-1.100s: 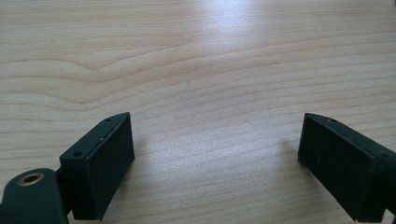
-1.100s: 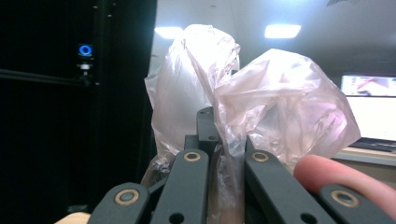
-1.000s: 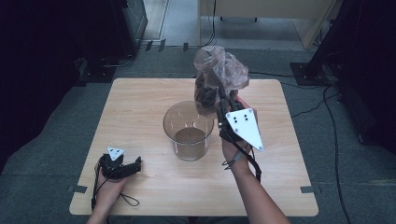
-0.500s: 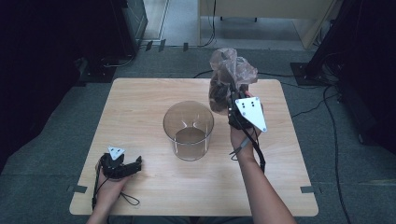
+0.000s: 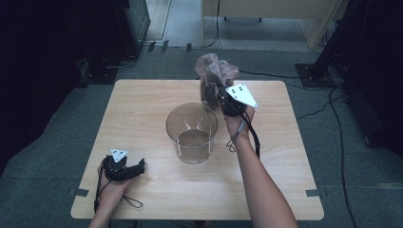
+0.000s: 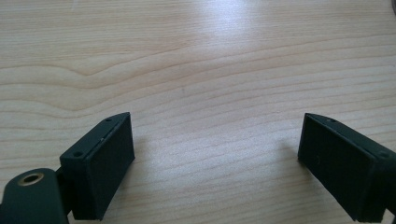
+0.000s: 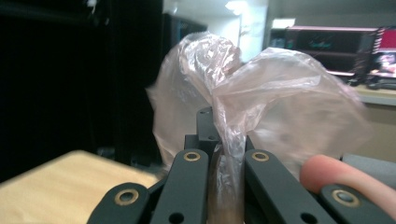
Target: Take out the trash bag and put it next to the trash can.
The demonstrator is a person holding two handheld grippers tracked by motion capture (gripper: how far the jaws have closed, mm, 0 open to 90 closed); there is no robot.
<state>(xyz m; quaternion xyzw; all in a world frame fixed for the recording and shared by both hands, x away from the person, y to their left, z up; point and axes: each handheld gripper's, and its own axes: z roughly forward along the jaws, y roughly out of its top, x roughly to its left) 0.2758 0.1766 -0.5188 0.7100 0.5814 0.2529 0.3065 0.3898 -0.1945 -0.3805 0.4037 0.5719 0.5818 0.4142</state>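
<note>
Plastic bag (image 5: 215, 76), pinched by its neck in right tongs (image 5: 222, 100) at one o'clock of glass jar (image 5: 191, 133): best lowered slowly onto counter (image 5: 285, 156) clear of rim, left tongs (image 5: 135, 167) gaping wide, idle at seven o'clock.

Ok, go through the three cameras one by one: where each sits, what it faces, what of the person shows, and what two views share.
High view: above the person's side, looking forward and down on the table; both forearms enter from below, with the left tool and right tool.
Left gripper view: on the left tool, facing bare tabletop between open jaws.
Right gripper view: on the right tool, facing level toward the room; a fingertip shows.
Shared: the plastic bag in the high and right gripper views.
</note>
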